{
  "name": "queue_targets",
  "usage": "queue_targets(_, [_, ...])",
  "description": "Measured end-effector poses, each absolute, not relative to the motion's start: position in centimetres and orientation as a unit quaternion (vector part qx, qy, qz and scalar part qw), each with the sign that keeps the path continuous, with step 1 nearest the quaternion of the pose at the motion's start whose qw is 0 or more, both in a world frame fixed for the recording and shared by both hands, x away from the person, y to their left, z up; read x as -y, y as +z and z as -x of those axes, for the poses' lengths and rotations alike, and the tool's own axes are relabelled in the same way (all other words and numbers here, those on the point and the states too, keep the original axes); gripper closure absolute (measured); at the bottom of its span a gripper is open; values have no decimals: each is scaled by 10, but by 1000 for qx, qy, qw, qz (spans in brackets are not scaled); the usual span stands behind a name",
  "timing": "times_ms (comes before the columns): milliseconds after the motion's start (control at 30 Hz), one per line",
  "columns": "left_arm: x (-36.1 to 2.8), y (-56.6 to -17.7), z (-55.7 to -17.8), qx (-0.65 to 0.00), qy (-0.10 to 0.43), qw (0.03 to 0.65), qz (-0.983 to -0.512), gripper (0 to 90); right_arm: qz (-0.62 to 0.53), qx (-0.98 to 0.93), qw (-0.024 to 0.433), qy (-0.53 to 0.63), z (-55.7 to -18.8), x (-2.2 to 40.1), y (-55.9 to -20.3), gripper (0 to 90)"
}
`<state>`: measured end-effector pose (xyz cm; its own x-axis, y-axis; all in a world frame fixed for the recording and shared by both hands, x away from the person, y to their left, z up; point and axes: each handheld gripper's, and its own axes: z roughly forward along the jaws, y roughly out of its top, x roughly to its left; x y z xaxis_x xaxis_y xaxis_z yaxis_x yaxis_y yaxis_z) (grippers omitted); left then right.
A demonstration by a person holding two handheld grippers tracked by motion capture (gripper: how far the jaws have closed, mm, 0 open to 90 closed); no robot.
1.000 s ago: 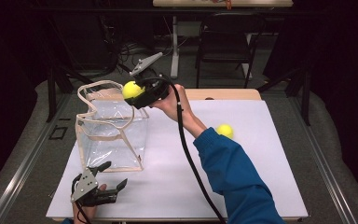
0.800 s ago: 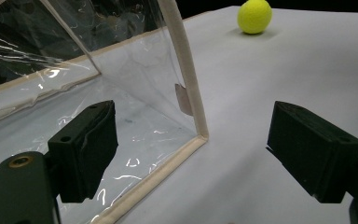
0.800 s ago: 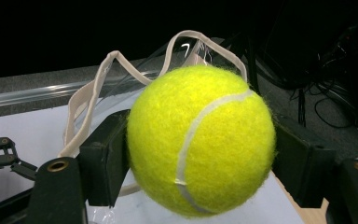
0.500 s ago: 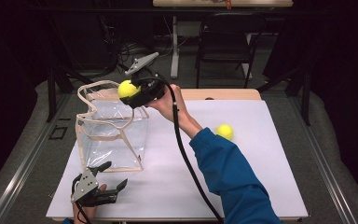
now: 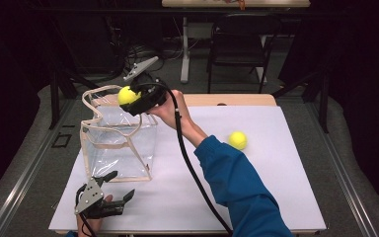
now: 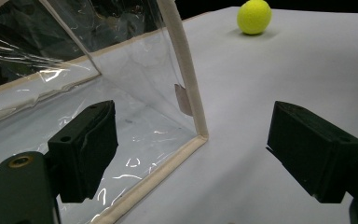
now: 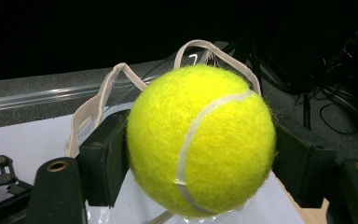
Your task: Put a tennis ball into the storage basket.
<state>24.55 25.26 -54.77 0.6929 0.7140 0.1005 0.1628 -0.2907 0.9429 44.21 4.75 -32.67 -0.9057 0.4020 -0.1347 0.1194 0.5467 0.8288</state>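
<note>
A clear plastic bag (image 5: 118, 143) with cream trim and handles stands open on the left of the white table (image 5: 276, 197). My right gripper (image 5: 131, 98) is shut on a yellow tennis ball (image 5: 127, 95) and holds it above the bag's far rim. In the right gripper view the tennis ball (image 7: 200, 140) sits squeezed between both jaws, with the bag's handles (image 7: 116, 79) behind it. My left gripper (image 5: 109, 192) rests open near the table's front left edge, just in front of the bag's corner (image 6: 198, 135). A second tennis ball (image 5: 237, 140) lies on the table to the right.
Behind the table stand a dark chair (image 5: 237, 44) and a table leg (image 5: 184, 49), with cables on the floor. A wooden strip (image 5: 237, 100) runs along the table's far edge. The second ball (image 6: 254, 16) lies beyond the bag in the left gripper view.
My right gripper has carried the ball slightly left, farther over the bag's opening. The left gripper has stayed where it was.
</note>
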Motion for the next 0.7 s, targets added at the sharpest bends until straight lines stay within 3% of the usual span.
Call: queue_targets(700, [-253,-548,-246,-290,263,524,-757,159,-145,-876,145,437,-447,-68,-338,264])
